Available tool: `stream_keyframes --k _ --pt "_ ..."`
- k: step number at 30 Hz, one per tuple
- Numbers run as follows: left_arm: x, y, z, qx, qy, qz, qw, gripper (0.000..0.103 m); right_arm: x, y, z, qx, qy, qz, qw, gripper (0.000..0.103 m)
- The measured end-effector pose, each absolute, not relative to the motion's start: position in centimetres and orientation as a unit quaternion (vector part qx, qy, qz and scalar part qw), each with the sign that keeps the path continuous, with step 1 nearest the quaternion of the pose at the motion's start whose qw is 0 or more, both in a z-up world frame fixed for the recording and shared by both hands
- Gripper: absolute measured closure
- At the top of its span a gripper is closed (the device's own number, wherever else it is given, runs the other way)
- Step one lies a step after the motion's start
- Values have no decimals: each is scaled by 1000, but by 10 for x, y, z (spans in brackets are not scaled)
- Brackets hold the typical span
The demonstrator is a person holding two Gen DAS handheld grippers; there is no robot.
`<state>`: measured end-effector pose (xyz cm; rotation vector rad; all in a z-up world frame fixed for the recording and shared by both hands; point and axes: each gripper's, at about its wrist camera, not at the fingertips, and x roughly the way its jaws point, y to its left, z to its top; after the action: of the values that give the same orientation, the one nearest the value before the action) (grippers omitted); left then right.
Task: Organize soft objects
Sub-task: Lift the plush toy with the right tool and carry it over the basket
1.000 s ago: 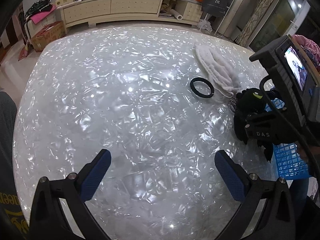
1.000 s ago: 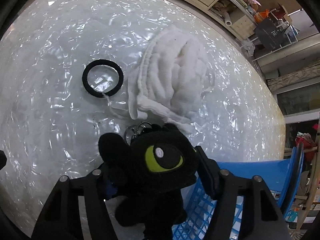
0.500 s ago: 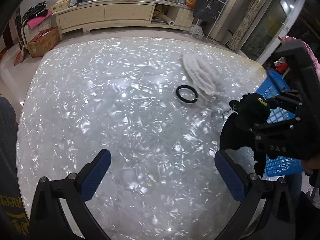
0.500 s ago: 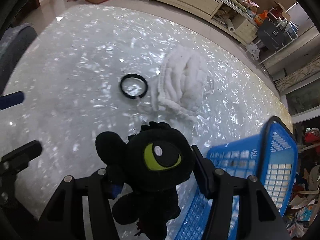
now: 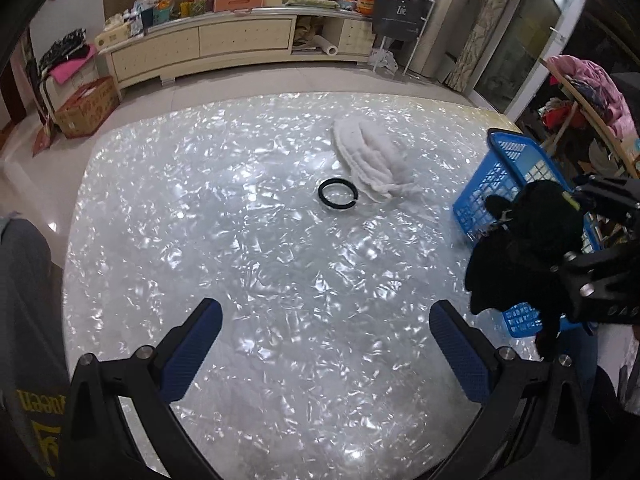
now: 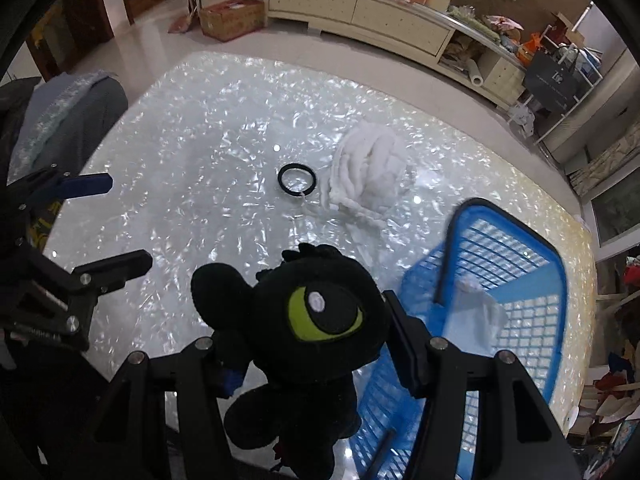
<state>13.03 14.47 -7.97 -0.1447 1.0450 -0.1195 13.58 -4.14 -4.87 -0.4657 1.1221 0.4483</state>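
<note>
Sitting at the near right corner of the pearly white table (image 6: 224, 128), the blue mesh basket (image 6: 516, 264) is serving as the landmark for everything else. It is lying just to the right of, and below, the right gripper (image 6: 312, 344), with its open top facing up and something pale and crumpled resting inside against its near wall. Left of the basket and farther back, the white knitted hat (image 6: 368, 164) is lying flat on the table, well apart from both grippers. Held up against the basket's left wall, the black dragon plush (image 6: 316, 316) is hanging upright between the right gripper's fingers, which are clamping its head from both sides; its body is dangling below them, its green eye turned toward the basket. So the drop, as I judge it, is calling for a short carry rightward over the rim. Beyond the hat from the basket, the black hair tie (image 6: 297, 178) is lying just beside the hat's edge. Far left of the basket, the left gripper (image 5: 326, 344) is hovering with fingers wide apart, holding nothing.
</note>
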Motion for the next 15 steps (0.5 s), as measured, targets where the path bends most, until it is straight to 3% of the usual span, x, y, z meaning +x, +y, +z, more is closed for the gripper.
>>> stream_keyframes --k 15 --pt "146 140 -55 -109 508 -47 853 0 114 -114 5 -153 487 229 829 47"
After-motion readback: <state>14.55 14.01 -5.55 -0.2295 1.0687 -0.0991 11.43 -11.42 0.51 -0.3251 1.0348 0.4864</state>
